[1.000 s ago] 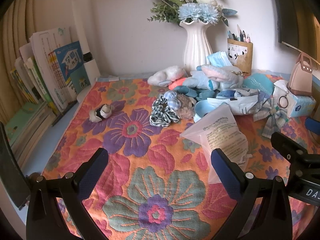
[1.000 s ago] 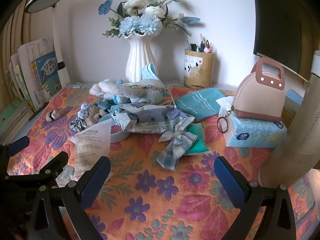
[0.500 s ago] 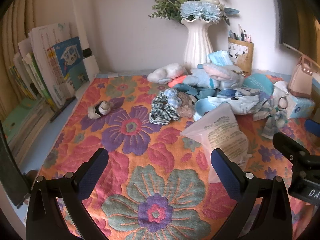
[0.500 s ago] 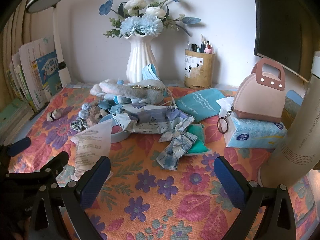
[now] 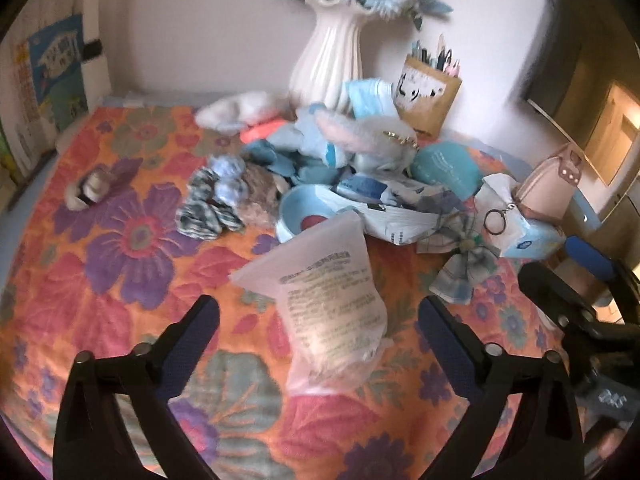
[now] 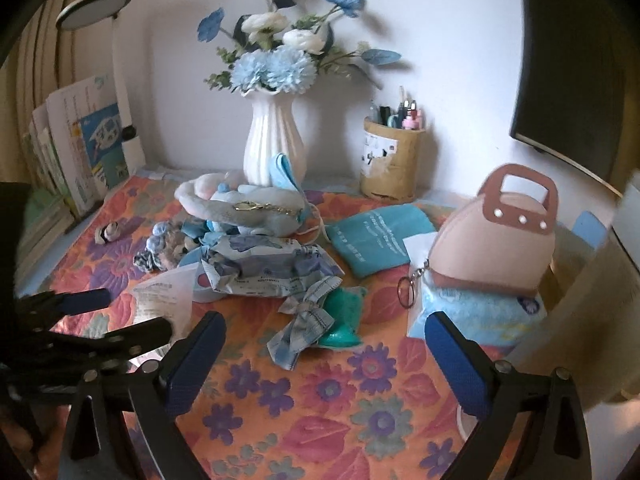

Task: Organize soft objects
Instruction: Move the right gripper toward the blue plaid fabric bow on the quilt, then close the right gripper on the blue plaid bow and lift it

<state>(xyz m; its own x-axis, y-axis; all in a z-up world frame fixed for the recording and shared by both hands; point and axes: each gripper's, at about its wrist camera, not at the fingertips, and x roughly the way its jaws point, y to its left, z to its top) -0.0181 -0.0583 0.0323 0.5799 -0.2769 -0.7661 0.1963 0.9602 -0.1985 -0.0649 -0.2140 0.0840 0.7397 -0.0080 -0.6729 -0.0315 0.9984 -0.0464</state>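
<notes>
- Translucent white plastic pouch with printed text (image 5: 332,300) lies on the flowered orange cloth of the tabletop (image 5: 120,248), straight ahead of the left gripper (image 5: 318,332), its lower end reaching in between the two blue-padded jaws.
- Its long axis runs away from that gripper, from the near crumpled end up toward the pale blue bowl (image 5: 304,216) and the heap of soft blue things behind it.
- Left gripper is plainly the nearer one; in the right wrist view the pouch (image 6: 168,292) sits off to the left, beyond the right gripper (image 6: 324,356) and beside the other tool.
- Left jaws stand wide apart, having just been closing a little; the pouch is between them, but neither pad presses on it.
- Right jaws are also spread wide and hold nothing, with the checked blue fabric bow (image 6: 304,328) just ahead of them on the cloth.
- I'd judge the left hand lines up for the pouch.
</notes>
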